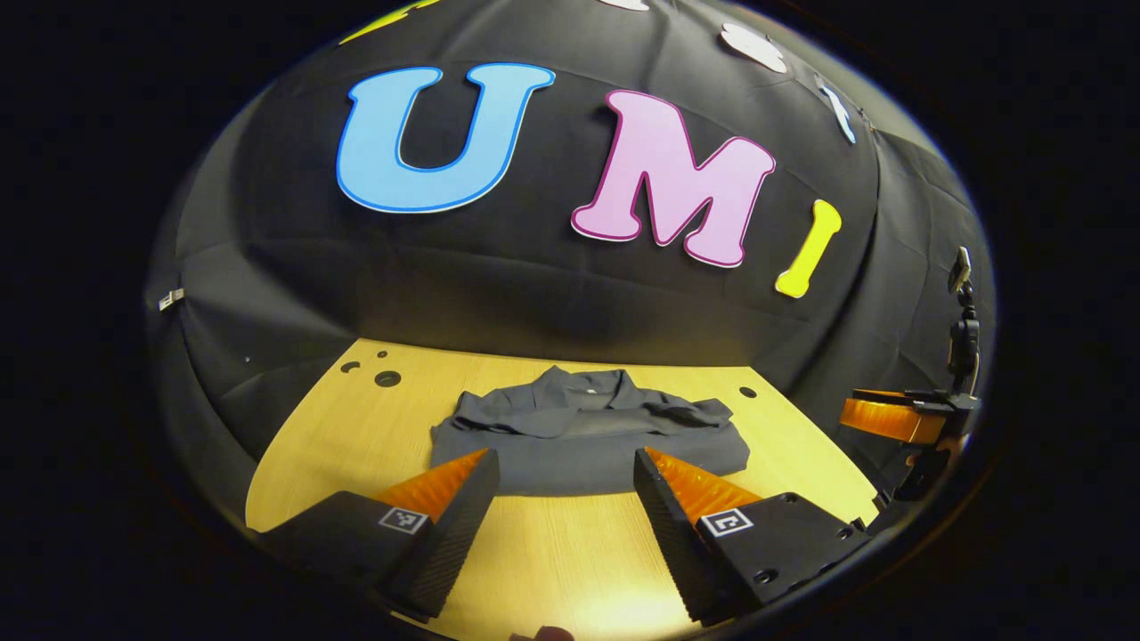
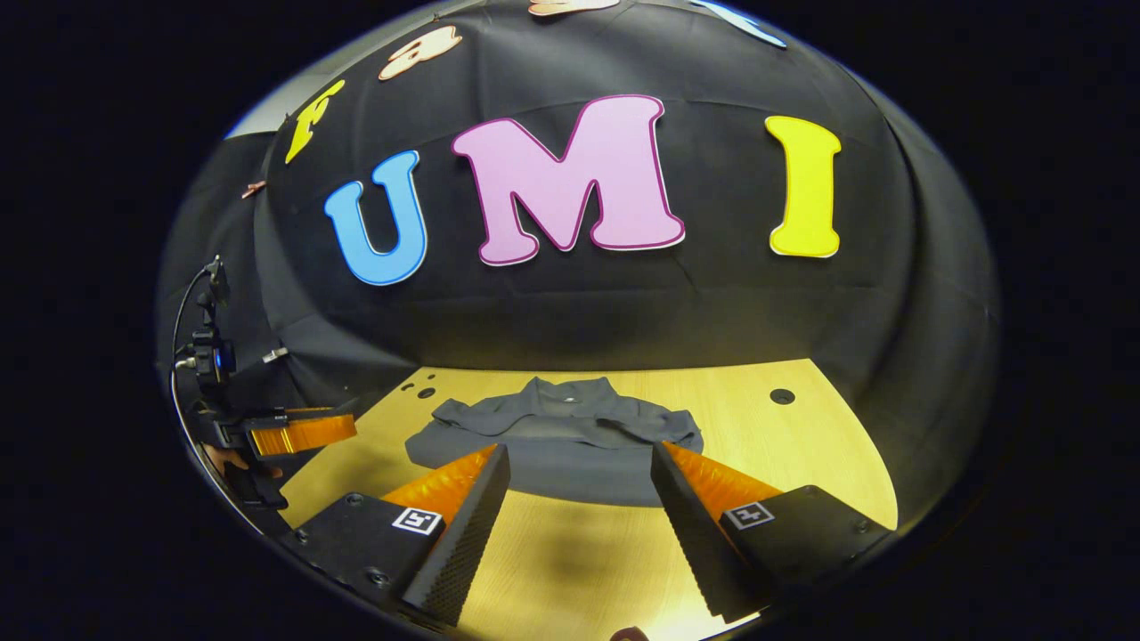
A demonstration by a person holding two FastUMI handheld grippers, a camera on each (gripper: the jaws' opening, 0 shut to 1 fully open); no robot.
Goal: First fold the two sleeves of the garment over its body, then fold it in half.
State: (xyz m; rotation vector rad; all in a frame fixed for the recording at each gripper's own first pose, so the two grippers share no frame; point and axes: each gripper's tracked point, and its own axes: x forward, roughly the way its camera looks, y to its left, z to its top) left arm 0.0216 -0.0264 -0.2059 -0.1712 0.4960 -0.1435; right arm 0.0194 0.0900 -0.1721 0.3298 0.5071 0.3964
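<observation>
Ahead, we hold both the left gripper point(image 1: 563, 463) and right gripper point(image 2: 581, 458) spread wide, empty, just short of the folded garment point(image 1: 588, 432) on the table point(image 1: 552, 552).

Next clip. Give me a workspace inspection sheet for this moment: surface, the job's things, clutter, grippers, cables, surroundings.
Surface: light wooden table with several round holes near its far edge.
Job's things: dark grey collared shirt lying flat on the table, collar toward the wall, both sleeves laid over its body, hem edge nearest the grippers; whether it has been folded in half cannot be told.
Clutter: nothing seen.
Grippers: left gripper open, in front of the shirt's near edge, holding nothing. Right gripper open, in front of the same edge, holding nothing.
Cables: a thin cable loops at the small camera mount at the booth's side.
Surroundings: black cloth wall behind the table.
</observation>
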